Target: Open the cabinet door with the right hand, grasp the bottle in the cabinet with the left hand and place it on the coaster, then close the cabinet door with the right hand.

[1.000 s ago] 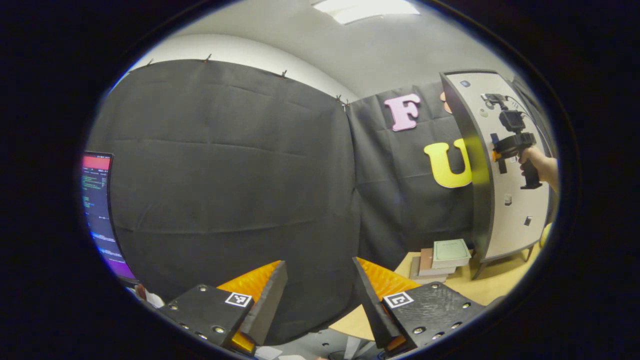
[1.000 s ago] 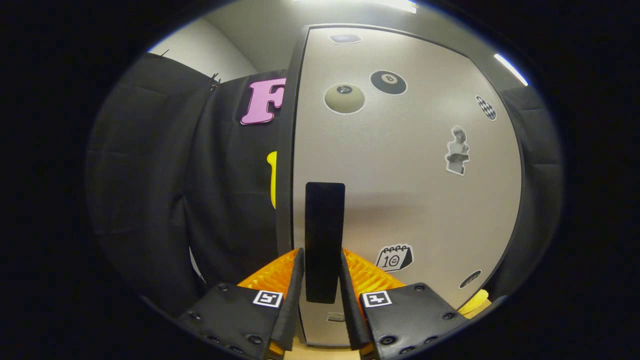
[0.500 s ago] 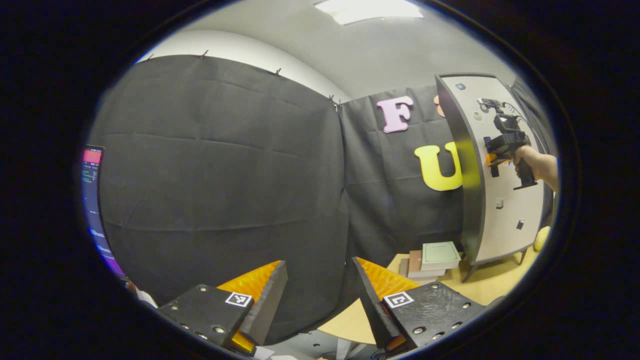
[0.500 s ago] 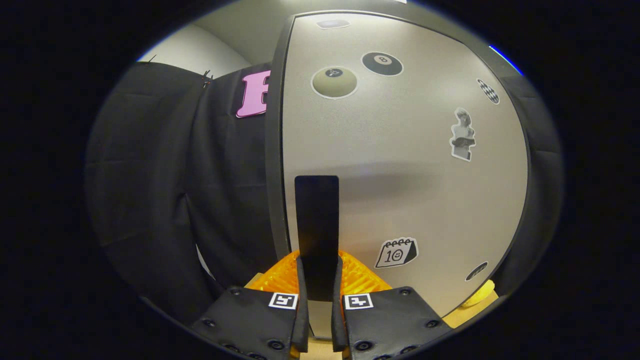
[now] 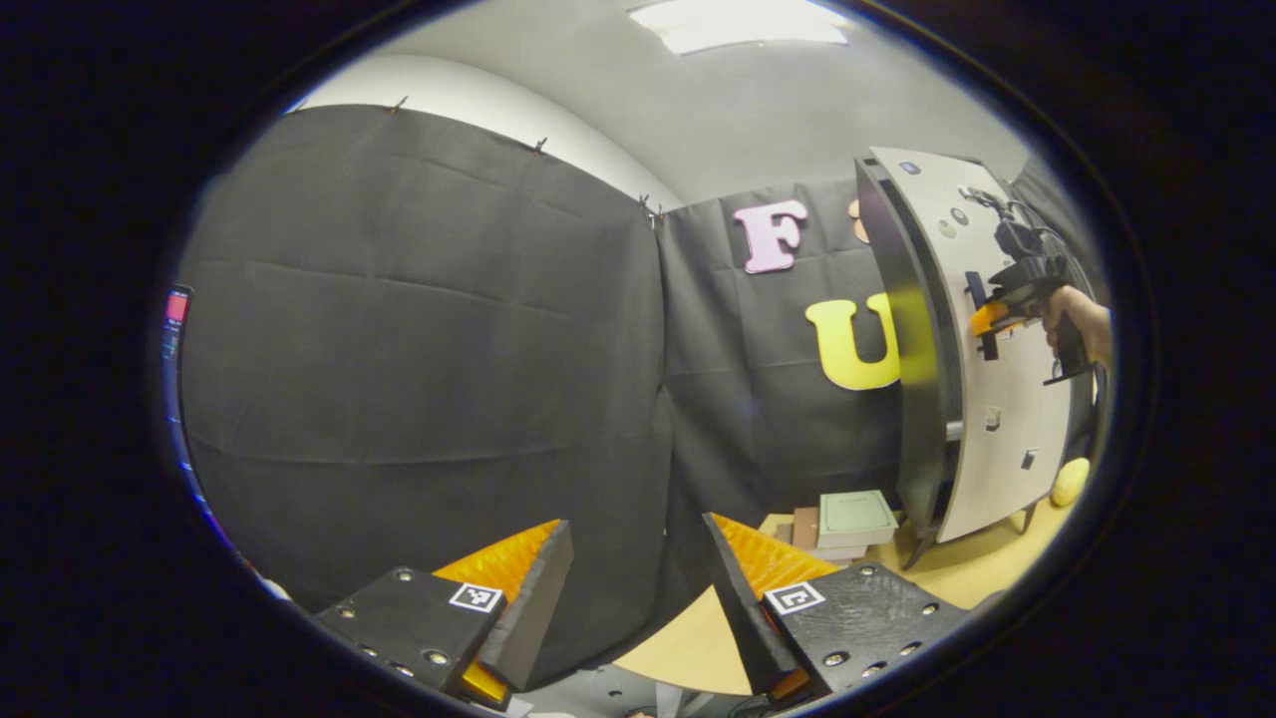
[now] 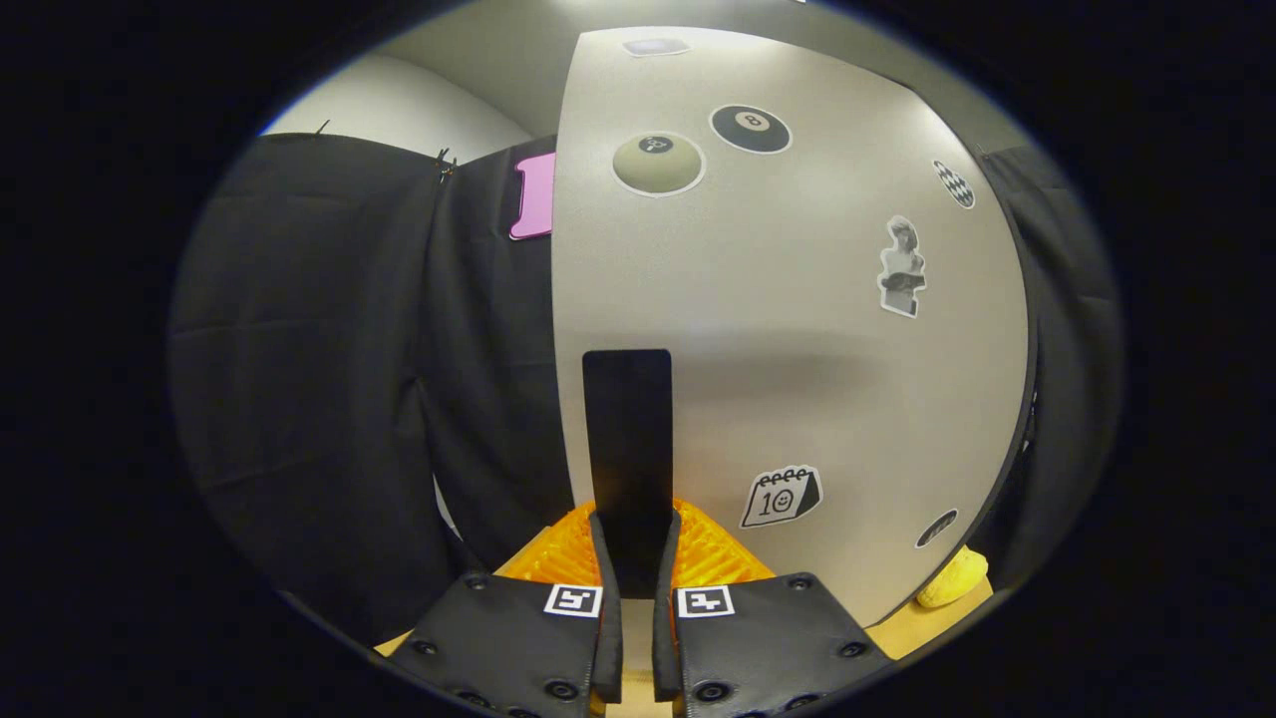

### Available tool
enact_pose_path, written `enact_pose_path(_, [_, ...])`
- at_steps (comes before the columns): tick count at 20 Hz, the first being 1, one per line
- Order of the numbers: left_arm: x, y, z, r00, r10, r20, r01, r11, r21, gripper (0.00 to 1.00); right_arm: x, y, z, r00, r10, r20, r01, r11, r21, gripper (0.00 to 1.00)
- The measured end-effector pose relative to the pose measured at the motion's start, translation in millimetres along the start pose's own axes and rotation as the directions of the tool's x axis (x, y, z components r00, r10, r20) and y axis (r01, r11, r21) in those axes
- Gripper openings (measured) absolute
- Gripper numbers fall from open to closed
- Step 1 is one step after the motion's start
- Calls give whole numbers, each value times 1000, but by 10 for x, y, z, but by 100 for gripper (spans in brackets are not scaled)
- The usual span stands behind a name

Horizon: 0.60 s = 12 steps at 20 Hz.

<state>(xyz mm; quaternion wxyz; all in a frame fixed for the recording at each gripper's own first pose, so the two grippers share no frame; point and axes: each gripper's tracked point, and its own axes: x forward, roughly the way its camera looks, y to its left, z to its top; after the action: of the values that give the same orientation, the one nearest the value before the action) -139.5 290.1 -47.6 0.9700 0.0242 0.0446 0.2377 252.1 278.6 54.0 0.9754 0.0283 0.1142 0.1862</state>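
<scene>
Pale grey cabinet door [image 6: 797, 329], centre of the right gripper view, stands slightly ajar. The right gripper [image 6: 630, 598] is clenched on its black handle [image 6: 628, 449]. The left gripper [image 5: 638, 588] waits released, low in its own view. Bottle and coaster unseen. Risk: the narrow handle could slip from the pads under an off-axis pull. Stacked books [image 5: 847, 519] sit beside the cabinet; a yellow object [image 6: 952, 578] lies lower right.

Cabinet interior: hidden behind door [image 6: 797, 329];
Handle [image 6: 628, 449]: lower end covered by right gripper [image 6: 630, 638];
Monitor [image 5: 174, 329]: cropped
</scene>
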Motion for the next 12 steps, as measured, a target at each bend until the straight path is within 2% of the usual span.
enact_pose_path(2, [15, -28, 35, 999, -31, 9, 31, 1000, 1, 80, -105, 7, -1, 1000, 12, 1, -12, 1000, -7, 13])
enact_pose_path(8, [33, -267, 114, 984, -171, 41, 171, 985, 10, 77, -356, -29, -35, 998, 60, 1, -60, 998, 11, 13])
enact_pose_path(12, [42, -478, 181, 973, -224, 58, 224, 975, 2, 80, -587, -69, -42, 993, 115, -2, -115, 993, 7, 13])
